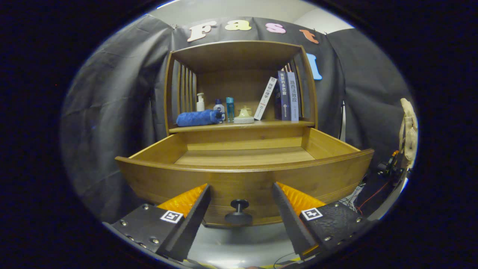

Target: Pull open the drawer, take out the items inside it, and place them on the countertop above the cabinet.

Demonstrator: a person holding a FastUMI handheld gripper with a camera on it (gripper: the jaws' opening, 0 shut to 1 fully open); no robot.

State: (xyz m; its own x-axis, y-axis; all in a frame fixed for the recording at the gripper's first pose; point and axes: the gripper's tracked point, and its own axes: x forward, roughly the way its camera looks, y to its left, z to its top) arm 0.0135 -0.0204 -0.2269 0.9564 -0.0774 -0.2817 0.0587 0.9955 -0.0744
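With the drawer (242, 164) standing pulled out, I hold the tongs (241, 194) spread, flanking its knob (239, 211) untouched, giving sight of the drawer floor.

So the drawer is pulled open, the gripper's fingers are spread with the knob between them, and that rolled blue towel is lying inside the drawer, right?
Not quite. The gripper view shows the drawer pulled open and the gripper spread, its fingers either side of the knob without touching it. But the rolled blue towel lies on the countertop above the drawer, beside the bottles, not in the drawer.
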